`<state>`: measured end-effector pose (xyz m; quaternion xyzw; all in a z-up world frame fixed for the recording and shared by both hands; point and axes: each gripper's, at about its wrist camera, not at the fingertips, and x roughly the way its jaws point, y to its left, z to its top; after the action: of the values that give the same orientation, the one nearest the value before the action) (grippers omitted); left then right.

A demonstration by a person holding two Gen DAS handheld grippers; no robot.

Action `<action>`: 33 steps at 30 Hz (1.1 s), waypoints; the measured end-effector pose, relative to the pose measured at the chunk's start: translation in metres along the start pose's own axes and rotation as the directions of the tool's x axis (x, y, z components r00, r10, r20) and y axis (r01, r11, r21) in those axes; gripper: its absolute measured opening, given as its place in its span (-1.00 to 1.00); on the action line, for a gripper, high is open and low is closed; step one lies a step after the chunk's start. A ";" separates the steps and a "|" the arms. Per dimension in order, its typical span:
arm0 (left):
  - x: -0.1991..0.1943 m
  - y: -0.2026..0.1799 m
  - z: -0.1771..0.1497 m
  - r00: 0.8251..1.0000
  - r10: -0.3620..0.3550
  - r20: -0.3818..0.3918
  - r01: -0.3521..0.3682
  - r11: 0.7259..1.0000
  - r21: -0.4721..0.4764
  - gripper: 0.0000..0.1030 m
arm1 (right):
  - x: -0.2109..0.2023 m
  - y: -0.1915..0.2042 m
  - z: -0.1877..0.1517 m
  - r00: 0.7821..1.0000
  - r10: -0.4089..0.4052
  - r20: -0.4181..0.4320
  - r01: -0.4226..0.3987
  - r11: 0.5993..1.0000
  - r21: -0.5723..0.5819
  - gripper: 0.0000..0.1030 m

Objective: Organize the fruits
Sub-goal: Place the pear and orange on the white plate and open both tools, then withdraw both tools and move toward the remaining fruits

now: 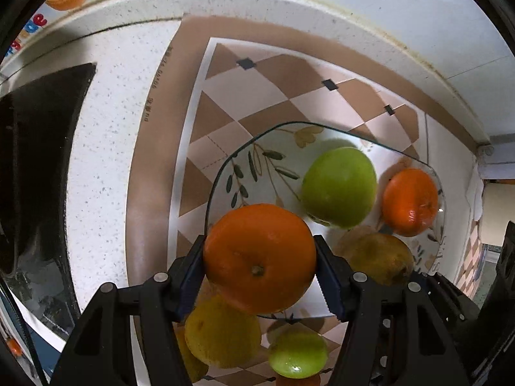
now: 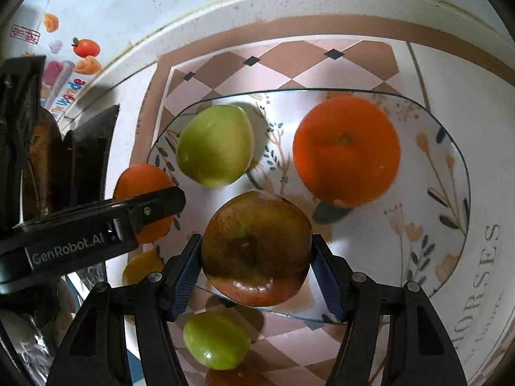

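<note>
Both grippers carry fruit toward a floral glass plate (image 2: 450, 193) for sorting: the left gripper (image 1: 260, 270) clamps an orange (image 1: 259, 257) above the plate's near edge, the right gripper (image 2: 256, 251) grips a brownish apple (image 2: 256, 247) beside a green apple (image 2: 214, 144) and mandarin (image 2: 346, 149) lying there.

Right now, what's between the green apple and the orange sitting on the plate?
Nothing: only bare plate with its leaf print lies between the green apple and the orange. The right wrist view shows this gap best.
</note>
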<state>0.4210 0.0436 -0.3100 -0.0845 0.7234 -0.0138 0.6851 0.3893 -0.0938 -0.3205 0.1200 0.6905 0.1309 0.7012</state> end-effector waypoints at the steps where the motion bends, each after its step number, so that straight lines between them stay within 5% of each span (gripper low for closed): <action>1: 0.000 -0.002 0.000 1.000 0.009 0.006 -0.009 1.000 0.015 0.18 | 0.002 -0.001 0.001 1.000 -0.002 -0.008 0.002 1.000 -0.003 0.33; 7: 0.002 -0.002 -0.001 1.000 0.019 -0.006 -0.019 1.000 0.025 0.19 | 0.006 0.001 0.002 1.000 -0.008 -0.030 0.007 1.000 -0.006 0.35; 9: 0.003 -0.002 -0.001 1.000 0.021 -0.012 -0.021 0.999 0.025 0.19 | 0.007 0.002 0.003 0.999 -0.008 -0.041 0.008 1.000 -0.002 0.49; 10: 0.004 -0.001 -0.001 1.000 0.022 -0.014 -0.022 0.999 0.023 0.24 | 0.007 0.001 0.003 0.999 -0.005 -0.043 0.005 1.000 0.005 0.70; 14: 0.000 0.004 0.000 1.000 0.017 0.020 -0.017 1.000 0.018 0.68 | -0.001 -0.004 0.000 0.999 -0.002 -0.035 0.003 1.000 0.030 0.73; 24: -0.033 0.016 -0.032 0.993 0.050 0.110 -0.053 0.998 0.024 0.70 | -0.037 -0.014 -0.024 0.984 -0.176 0.023 0.176 0.984 0.021 0.84; 33: -0.075 0.014 -0.084 0.956 0.126 0.263 -0.146 0.988 0.055 0.70 | -0.079 -0.012 -0.056 0.957 -0.269 0.105 0.266 0.963 0.041 0.85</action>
<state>0.3396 0.0603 -0.2323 -0.0102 0.6307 0.0179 0.7757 0.3329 -0.1332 -0.2519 0.0419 0.6624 0.0189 0.7478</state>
